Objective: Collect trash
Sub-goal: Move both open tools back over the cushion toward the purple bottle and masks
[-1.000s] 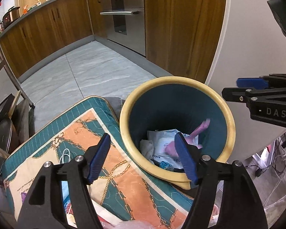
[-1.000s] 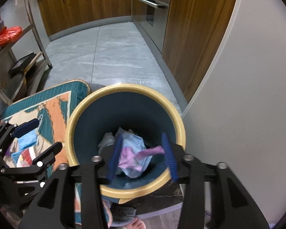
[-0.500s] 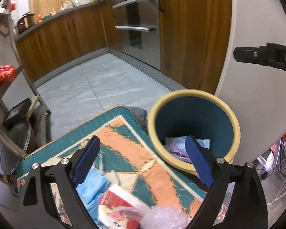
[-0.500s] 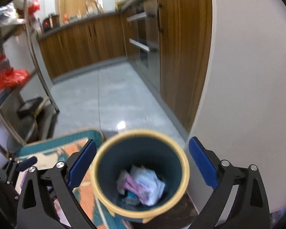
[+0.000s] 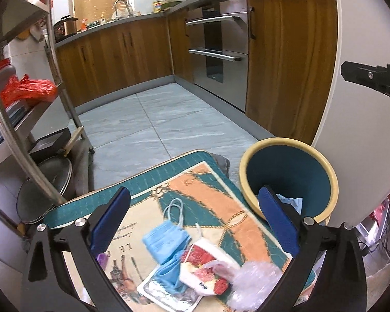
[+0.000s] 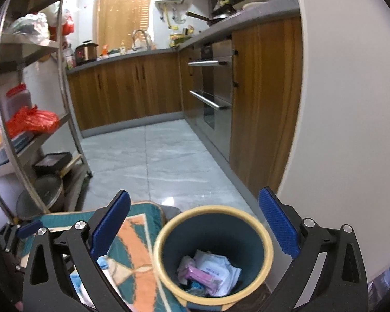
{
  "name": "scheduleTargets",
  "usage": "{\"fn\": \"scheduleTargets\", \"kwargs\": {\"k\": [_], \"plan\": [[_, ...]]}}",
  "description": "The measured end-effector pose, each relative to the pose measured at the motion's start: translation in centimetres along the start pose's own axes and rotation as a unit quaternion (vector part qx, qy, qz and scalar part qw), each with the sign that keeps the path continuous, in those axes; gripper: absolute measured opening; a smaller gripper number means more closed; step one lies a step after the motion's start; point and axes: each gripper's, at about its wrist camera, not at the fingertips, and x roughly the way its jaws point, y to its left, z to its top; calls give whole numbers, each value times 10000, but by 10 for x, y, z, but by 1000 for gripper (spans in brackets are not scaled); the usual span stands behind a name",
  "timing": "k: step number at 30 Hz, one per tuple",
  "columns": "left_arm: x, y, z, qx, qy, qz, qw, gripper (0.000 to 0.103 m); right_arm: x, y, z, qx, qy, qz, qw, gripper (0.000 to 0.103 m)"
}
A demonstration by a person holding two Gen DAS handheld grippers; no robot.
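Big patterned mat (image 5: pixel 169 182) spreads below the left tongs (image 5: pixel 195 223), which hang spread wide and empty above a trash pile. The teal bin (image 6: pixel 257 223) with its yellow rim sits just right of the mat, directly beneath the right tongs (image 6: pixel 195 226), also spread wide with nothing between the pads. Inside the bin: white wipes packet (image 6: pixel 215 267) and pink wrapper (image 6: pixel 202 277). On the mat, between the left pads, lie a blue face mask (image 5: pixel 166 241), a red-and-white packet (image 5: pixel 208 265) and crumpled clear plastic (image 5: pixel 252 278), touching one another.
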Motion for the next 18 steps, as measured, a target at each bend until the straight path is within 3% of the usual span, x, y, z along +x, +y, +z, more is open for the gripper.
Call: {"fn": "scheduleTargets", "kwargs": {"k": [10, 18], "plan": [[-16, 34, -16, -15, 4, 201, 9998, 97, -2, 34, -6, -215, 281, 215, 9991, 98], [-17, 92, -43, -346, 404, 652, 9965, 97, 14, 75, -17, -314, 809, 585, 9945, 98]]}}
